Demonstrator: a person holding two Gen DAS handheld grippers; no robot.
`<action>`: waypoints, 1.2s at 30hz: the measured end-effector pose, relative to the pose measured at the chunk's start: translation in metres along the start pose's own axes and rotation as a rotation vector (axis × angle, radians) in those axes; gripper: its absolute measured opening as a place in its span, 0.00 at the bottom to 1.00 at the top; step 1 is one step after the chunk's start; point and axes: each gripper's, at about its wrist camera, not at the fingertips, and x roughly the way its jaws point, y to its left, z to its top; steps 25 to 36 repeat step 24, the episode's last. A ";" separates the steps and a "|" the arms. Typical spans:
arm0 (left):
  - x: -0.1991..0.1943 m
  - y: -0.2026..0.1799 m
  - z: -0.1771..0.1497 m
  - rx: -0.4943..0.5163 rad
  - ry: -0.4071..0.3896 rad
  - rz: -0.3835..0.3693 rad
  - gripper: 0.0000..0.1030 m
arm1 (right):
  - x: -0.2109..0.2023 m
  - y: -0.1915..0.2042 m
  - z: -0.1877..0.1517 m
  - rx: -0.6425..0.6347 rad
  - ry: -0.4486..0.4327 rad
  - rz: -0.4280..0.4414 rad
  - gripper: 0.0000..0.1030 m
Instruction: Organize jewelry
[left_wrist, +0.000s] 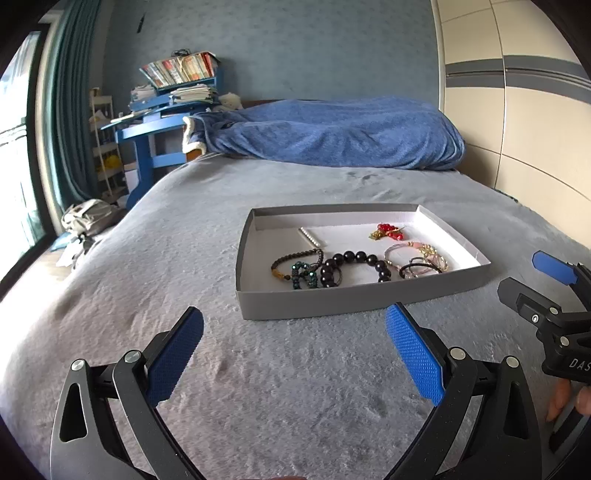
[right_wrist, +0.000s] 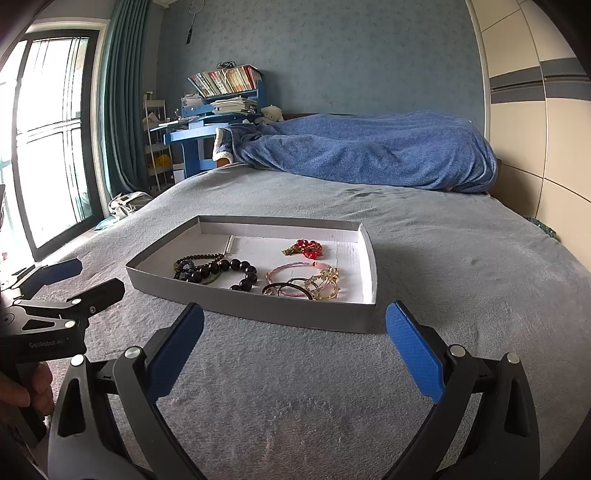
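Observation:
A shallow grey box lid (left_wrist: 332, 301) (right_wrist: 258, 308) lies on the grey bed cover. Inside lie a black bead bracelet (left_wrist: 356, 264) (right_wrist: 229, 271), a thin dark bead bracelet (left_wrist: 295, 258), a green bead bracelet (left_wrist: 304, 275), a pearl bar (left_wrist: 313, 237), a red bead piece (left_wrist: 389, 229) (right_wrist: 308, 248), and pink and gold bangles (left_wrist: 417, 258) (right_wrist: 306, 277). My left gripper (left_wrist: 294, 321) is open and empty, just short of the lid's near wall. My right gripper (right_wrist: 294, 317) is open and empty, also in front of the lid.
A blue blanket (left_wrist: 332, 133) is heaped at the bed's far end. A blue desk (left_wrist: 147, 136) with books stands at the far left, by curtains and a window. A wardrobe (left_wrist: 517, 110) runs along the right. The right gripper shows at the left view's right edge (left_wrist: 554, 295).

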 end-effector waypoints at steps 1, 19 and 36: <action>0.000 0.000 0.000 0.000 0.000 0.000 0.95 | 0.000 0.000 0.000 0.000 0.000 0.000 0.95; 0.000 -0.001 0.001 0.003 -0.002 0.000 0.95 | 0.000 0.000 0.000 0.001 0.001 0.000 0.95; 0.001 -0.001 0.000 0.009 -0.004 -0.001 0.95 | 0.000 0.000 0.001 0.001 0.001 0.000 0.95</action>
